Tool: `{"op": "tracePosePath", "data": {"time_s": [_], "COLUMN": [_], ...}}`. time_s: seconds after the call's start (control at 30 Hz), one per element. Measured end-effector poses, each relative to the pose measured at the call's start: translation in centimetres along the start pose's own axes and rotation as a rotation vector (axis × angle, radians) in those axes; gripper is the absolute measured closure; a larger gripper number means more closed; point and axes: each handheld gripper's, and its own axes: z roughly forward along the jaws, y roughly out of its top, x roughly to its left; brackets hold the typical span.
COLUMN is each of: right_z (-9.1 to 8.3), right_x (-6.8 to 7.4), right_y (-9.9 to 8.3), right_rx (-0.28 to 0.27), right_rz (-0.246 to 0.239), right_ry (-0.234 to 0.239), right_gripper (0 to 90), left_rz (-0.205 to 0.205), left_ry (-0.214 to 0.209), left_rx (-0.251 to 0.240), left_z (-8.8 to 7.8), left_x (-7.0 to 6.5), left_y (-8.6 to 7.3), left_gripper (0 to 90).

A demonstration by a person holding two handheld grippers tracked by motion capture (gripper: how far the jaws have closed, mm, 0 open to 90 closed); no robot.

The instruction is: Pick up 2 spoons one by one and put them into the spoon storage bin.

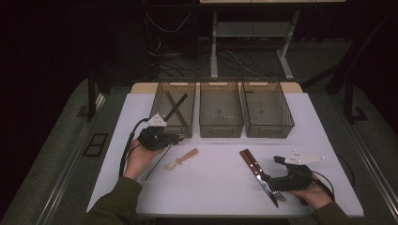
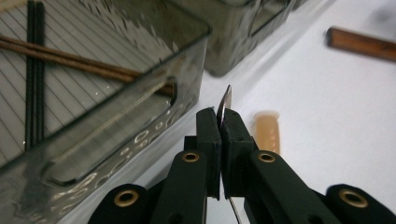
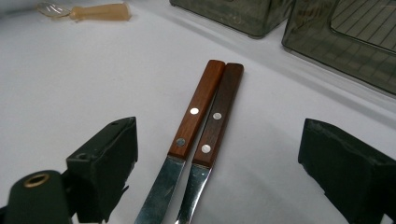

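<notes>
My left gripper (image 1: 174, 139) hangs just in front of the left bin (image 1: 162, 123). It is shut on a thin shiny stick (image 2: 226, 100), whose dark length (image 1: 157, 166) slants down toward the person. In the left gripper view the pads (image 2: 208, 135) pinch the stick near its tip. My right gripper (image 1: 273, 169) stands open at the front right, its jaws wide on either side of a knife (image 3: 196, 109) with a reddish wooden handle and a fork (image 3: 219, 114) with a darker one. Both lie side by side on the table (image 1: 220, 183), untouched.
Three clear grey bins stand in a row at the back: the left holds brown chopsticks (image 2: 70, 58) and black chopsticks (image 2: 35, 70); the middle bin (image 1: 220, 132) and right bin (image 1: 268, 132) look bare. A clear spoon with a beige handle (image 1: 182, 159) lies mid-table.
</notes>
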Motion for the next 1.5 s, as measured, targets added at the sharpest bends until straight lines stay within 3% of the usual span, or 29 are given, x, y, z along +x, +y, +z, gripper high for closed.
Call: {"op": "tracePosePath", "data": {"time_s": [0.3,0.83,1.07,1.5], "right_z": [-0.2,-0.4,-0.7,-0.8], "right_x": [0.0,0.0,0.0,-0.2], "right_y": [0.0,0.1,0.1,0.1], "right_rx": [-0.012,-0.025,-0.031,-0.032], "right_rz": [-0.006,-0.014,-0.014,-0.014], "right_ry": [0.000,-0.001,0.002,-0.006], "right_gripper": [12.0,12.1,12.1,12.1], "left_rz": [0.021,0.060,0.093,0.107], "left_ry": [-0.019,-0.028,-0.020,-0.005], "left_rx": [-0.001,-0.022,-0.042,-0.099], "left_z": [0.3,2.3,3.7,6.7], "left_x": [-0.4,-1.0,-1.2,-0.5], "left_y": [2.4,8.1,11.1,16.0], "left_gripper": [87.0,87.0,86.9,86.9]}}
